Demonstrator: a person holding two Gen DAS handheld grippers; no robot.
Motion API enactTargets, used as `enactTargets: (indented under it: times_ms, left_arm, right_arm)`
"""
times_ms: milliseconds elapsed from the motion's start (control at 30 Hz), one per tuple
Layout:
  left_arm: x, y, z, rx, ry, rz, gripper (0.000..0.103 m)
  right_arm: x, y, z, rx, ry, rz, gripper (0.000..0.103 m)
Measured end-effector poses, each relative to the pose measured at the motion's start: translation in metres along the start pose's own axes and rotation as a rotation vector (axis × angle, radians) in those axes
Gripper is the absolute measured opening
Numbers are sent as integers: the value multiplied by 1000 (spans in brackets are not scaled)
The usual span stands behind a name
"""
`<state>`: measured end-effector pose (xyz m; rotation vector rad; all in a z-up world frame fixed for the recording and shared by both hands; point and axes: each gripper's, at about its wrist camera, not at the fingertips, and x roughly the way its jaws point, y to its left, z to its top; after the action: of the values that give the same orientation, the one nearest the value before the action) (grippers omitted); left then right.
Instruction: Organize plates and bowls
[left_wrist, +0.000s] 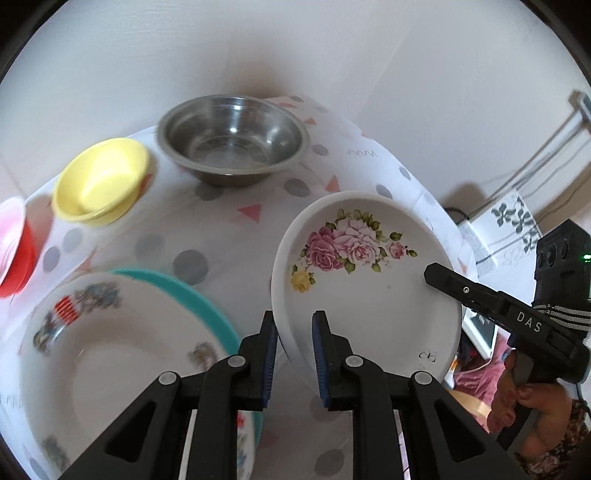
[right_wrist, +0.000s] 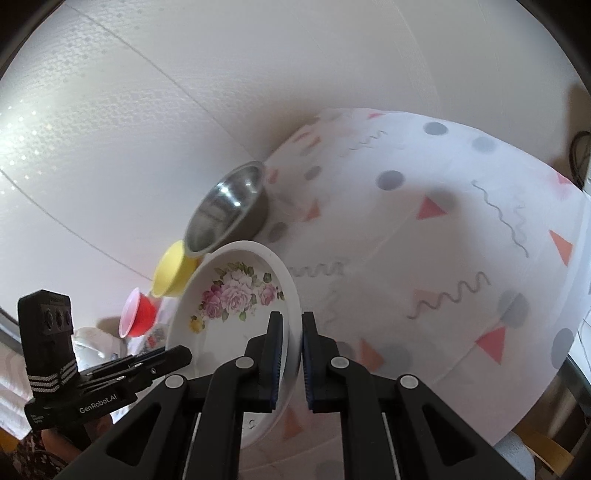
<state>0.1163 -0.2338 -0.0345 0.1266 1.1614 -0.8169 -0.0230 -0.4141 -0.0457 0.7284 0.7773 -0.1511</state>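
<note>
White and stiff, the rose plate (left_wrist: 365, 280) looks like light melamine with a glossy, slippery rim, and it hangs tilted above the surface (left_wrist: 221, 229), clear of the stacked plates (left_wrist: 122, 343) at left. Both claws pinch its rim on opposite edges: the left claw (left_wrist: 294, 354) nearest, the right claw (right_wrist: 292, 354) across. I'd judge that a thin rim held this way could slide unless both grips stay firm.

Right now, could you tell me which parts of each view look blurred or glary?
Left wrist view: the yellow bowl and printed plate are motion-smeared, the rose plate is sharp. Right wrist view: glare speckles the wall at left; the tablecloth is slightly soft.
</note>
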Motion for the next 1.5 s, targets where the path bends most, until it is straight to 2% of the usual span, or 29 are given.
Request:
enactTargets:
  times_ms: [333, 700, 1067, 1500]
  left_arm:
    - [-47, 44, -27, -103, -67, 58, 19]
    - [-75, 94, -65, -230, -80, 113, 19]
    - [-75, 127, -103, -350, -33, 161, 19]
    - [-65, 133, -103, -409, -6, 201, 19]
  right_arm:
    - [24, 54, -8, -86, 61, 81, 10]
    - [62, 103, -31, -172, 176, 135, 10]
    - [99, 123, -56, -202, 307, 152, 10]
    - [116, 132, -58, -231, 364, 98, 10]
